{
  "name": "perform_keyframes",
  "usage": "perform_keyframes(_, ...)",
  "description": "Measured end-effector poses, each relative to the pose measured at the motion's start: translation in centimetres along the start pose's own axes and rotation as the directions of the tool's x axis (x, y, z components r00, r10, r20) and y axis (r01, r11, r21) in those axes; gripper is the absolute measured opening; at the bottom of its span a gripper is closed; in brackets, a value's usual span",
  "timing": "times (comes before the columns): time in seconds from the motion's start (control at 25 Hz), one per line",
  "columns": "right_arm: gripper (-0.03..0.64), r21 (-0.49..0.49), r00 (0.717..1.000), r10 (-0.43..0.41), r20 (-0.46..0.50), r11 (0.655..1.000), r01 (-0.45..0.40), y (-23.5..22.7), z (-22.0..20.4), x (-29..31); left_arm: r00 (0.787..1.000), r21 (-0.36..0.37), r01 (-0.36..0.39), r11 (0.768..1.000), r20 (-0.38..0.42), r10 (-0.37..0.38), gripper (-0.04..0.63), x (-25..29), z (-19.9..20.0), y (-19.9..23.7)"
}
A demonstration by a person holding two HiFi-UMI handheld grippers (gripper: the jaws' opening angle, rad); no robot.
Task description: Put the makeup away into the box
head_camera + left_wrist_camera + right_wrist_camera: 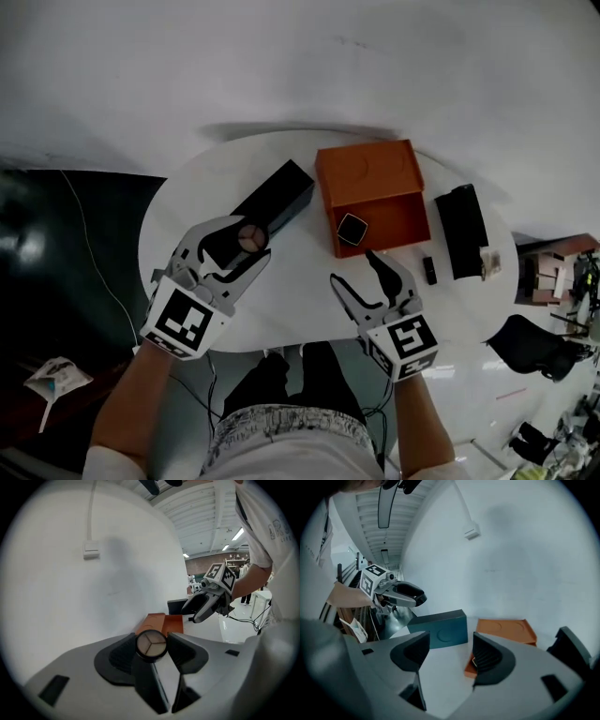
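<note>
A round compact (248,238) with a three-part beige pan (151,645) sits between the jaws of my left gripper (245,242), which is shut on it above the table's left half. The orange box (375,202) stands open at the table's middle, its lid tilted back, with a square compact (352,228) inside at the front left. My right gripper (354,267) hovers just in front of the box, open, nothing between its pads (490,657). The right gripper view shows the orange box (506,630) ahead. The left gripper view shows it (161,623) beyond the compact.
A long dark box (277,197) lies diagonally left of the orange box, also seen as a teal block (440,629). A black case (461,230) and a small black item (428,270) lie at the right. The white oval table (187,202) ends close to my legs.
</note>
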State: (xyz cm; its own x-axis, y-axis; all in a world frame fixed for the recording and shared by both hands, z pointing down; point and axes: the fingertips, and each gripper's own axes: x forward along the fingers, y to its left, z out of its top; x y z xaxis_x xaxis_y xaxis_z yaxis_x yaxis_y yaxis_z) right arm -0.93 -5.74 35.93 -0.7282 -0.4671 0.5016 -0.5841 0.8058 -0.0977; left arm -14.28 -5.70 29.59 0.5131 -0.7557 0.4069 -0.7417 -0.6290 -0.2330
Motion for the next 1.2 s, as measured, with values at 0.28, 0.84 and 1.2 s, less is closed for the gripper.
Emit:
perform_keyframes(0.28,0.299,0.043,0.997,-0.071,0.014,0.997,0.070,-6.4,-1.3,-3.6,0.994,0.025,0.112,0.993,0.000,-0.112,0.233,7.7,2.8,-3.9)
perform_keyframes(0.84,0.299,0.141,0.991,-0.137,0.000,0.981,0.136,-15.3,-5.2,-7.0,0.951,0.019,0.300,0.954,-0.088,-0.297,0.233,21.6,1.9,-10.3)
perform_keyframes(1.2,0.299,0.188,0.992,-0.129,-0.009,0.974,0.128,-17.7,-7.6,-7.1,0.922,0.002,0.361,0.932,-0.149,-0.357,0.233,26.9,-0.3,-12.7)
